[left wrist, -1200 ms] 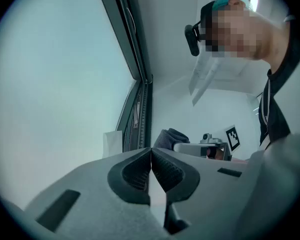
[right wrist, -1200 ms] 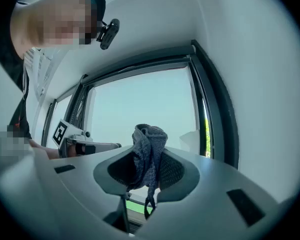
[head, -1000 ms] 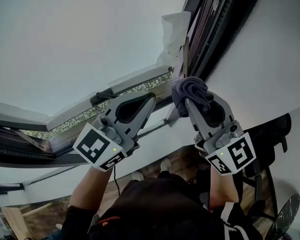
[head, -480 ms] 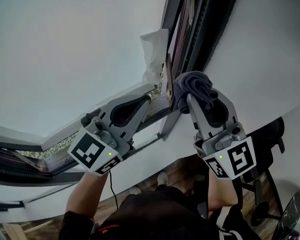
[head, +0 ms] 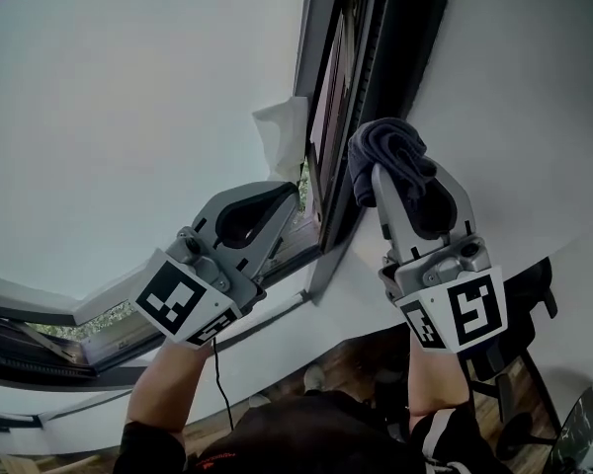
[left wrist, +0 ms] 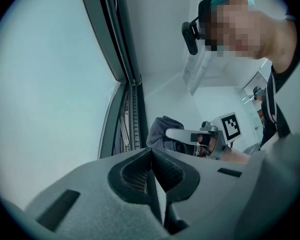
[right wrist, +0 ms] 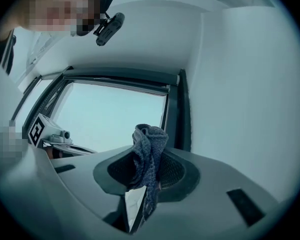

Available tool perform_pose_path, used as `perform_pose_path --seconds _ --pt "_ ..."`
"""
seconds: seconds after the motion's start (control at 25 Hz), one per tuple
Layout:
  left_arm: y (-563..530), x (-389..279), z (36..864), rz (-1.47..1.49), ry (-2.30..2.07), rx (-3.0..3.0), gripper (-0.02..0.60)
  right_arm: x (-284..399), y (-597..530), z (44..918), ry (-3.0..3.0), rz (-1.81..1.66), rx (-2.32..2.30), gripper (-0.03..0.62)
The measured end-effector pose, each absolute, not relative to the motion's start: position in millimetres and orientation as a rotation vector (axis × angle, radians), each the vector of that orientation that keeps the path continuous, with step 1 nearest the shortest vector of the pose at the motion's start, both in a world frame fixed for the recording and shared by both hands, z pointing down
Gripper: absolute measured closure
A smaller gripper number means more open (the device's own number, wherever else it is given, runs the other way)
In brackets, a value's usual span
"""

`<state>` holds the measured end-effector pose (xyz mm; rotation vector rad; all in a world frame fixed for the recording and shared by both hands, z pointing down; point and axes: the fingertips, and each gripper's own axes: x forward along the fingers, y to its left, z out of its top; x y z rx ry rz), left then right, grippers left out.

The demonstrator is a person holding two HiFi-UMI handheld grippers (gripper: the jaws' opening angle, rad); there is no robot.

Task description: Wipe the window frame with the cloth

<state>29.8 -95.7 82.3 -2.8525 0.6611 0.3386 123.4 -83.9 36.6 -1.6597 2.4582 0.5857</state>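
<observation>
A bunched grey-blue cloth (head: 387,154) is pinched in my right gripper (head: 380,171), which is shut on it. In the right gripper view the cloth (right wrist: 149,145) sticks up out of the jaws. It lies close against the dark upright window frame (head: 364,77); I cannot tell whether it touches. My left gripper (head: 295,192) is shut and holds nothing, just left of the frame's lower end. The left gripper view shows its closed tips (left wrist: 151,151), with the cloth (left wrist: 159,130) and the frame (left wrist: 124,79) behind them.
A white crumpled scrap (head: 282,134) hangs at the pane's edge beside the frame. Bright glass (head: 128,97) fills the left, a white wall (head: 534,97) the right. Below stand a dark chair (head: 524,294) and a wooden floor.
Both grippers have moved up along the upright window frame, the right one still carrying the cloth. The left gripper stays shut beside it.
</observation>
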Motion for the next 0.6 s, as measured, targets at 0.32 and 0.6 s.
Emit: perform_pose_path --seconds 0.32,0.6 --pt "-115 39 69 0.353 0.674 -2.85 0.56 136 -106 -5 2.349 0.682 -1.72 0.491" --pt "-120 37 58 0.39 0.664 -2.801 0.561 139 -112 -30 2.279 0.722 -1.758 0.491"
